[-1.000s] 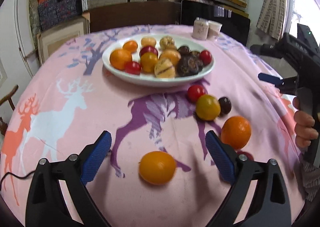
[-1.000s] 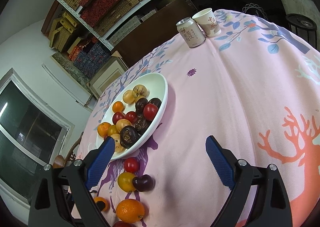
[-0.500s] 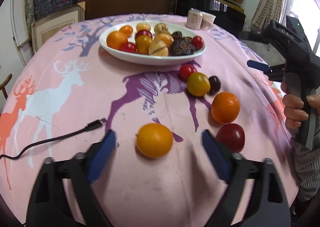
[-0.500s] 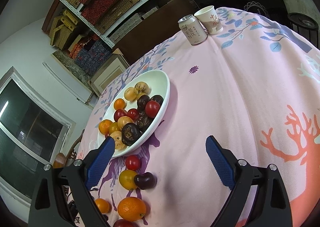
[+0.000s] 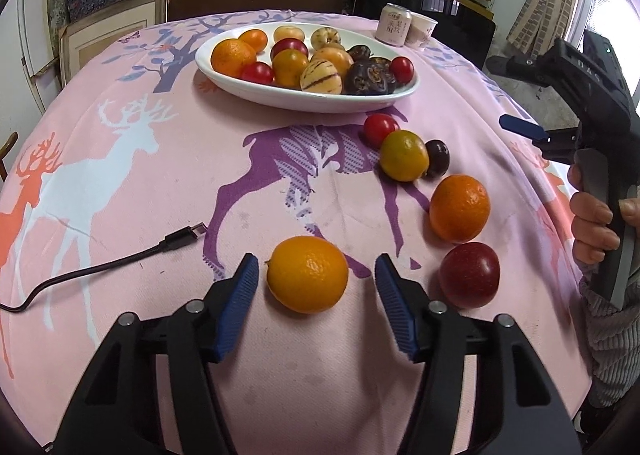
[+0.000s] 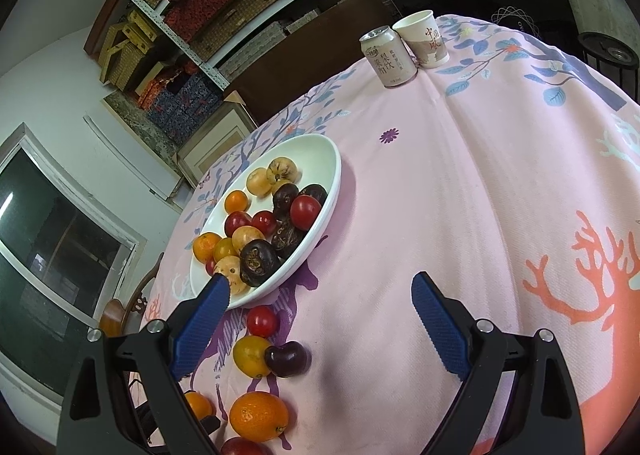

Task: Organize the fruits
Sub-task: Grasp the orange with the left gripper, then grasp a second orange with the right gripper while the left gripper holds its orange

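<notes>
My left gripper (image 5: 314, 279) is open, its blue pads on either side of an orange (image 5: 307, 279) lying on the pink cloth, not touching it. Other loose fruit lie to the right: a red apple (image 5: 470, 275), a bigger orange (image 5: 460, 207), a yellow-green citrus (image 5: 404, 155), a dark plum (image 5: 437, 153) and a red tomato (image 5: 378, 128). A white oval plate (image 5: 320, 98) holds several fruits. My right gripper (image 6: 320, 307) is open and empty above the cloth beside the plate (image 6: 332, 191); it shows at the right in the left wrist view (image 5: 528, 131).
A black USB cable (image 5: 120, 261) lies on the cloth at the left. A drink can (image 5: 394, 29) and a paper cup (image 5: 422, 30) stand at the table's far edge. Shelves with boxes stand behind the table.
My left gripper has come lower and closer to the orange, and its jaws have narrowed around it. The right gripper has barely moved.
</notes>
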A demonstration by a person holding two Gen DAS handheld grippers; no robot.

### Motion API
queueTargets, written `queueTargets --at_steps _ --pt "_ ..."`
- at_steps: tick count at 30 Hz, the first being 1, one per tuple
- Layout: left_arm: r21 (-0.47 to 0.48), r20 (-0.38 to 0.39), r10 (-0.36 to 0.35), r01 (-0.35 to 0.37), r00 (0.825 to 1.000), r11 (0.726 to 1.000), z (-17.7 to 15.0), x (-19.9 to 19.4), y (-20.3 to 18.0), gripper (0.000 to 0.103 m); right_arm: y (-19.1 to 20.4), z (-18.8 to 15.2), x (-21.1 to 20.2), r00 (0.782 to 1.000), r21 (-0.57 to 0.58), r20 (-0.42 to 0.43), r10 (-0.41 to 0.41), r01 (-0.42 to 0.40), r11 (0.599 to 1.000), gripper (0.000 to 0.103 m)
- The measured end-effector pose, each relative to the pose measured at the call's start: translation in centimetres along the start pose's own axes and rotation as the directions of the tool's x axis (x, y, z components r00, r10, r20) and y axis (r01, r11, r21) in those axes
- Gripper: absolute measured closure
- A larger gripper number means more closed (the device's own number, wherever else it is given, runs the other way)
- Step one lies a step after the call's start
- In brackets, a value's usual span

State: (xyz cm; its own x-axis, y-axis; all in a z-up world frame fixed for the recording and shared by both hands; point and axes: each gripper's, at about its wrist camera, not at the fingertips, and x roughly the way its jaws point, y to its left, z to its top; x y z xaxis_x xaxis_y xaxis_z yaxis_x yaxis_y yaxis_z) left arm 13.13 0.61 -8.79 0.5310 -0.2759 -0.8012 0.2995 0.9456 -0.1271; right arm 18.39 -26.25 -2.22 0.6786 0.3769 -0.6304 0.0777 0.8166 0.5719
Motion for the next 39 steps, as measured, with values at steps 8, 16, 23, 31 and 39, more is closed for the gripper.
queueTargets --at_steps 8,16,23,31,39 --pt "-0.032 0.007 -0.026 0.026 1.000 0.999 0.1 -0.1 0.7 0.066 0.8 -0.6 0.4 0.999 -0.043 -0.037 0.001 -0.002 0.999 0.010" --pt "-0.041 0.021 -0.011 0.012 1.000 0.999 0.1 -0.3 0.9 0.066 3.6 -5.6 -1.1 0.996 -0.240 -0.094 -0.001 -0.021 0.971 0.010" --pt "-0.034 0.016 -0.006 0.007 1.000 0.999 0.1 -0.1 0.6 0.066 5.5 -7.3 0.1 0.989 -0.351 -0.143 -0.043 -0.010 0.936 0.010" --pt "-0.033 0.012 -0.005 0.005 1.000 0.999 0.2 -0.1 0.6 0.066 5.4 -7.8 1.2 0.977 -0.405 -0.165 -0.132 0.055 0.913 0.010" --pt "-0.031 0.012 -0.004 0.004 1.000 1.000 0.1 0.0 0.6 0.066 0.2 -4.1 -1.9 0.992 -0.159 -0.037 -0.121 0.114 0.981 0.010"
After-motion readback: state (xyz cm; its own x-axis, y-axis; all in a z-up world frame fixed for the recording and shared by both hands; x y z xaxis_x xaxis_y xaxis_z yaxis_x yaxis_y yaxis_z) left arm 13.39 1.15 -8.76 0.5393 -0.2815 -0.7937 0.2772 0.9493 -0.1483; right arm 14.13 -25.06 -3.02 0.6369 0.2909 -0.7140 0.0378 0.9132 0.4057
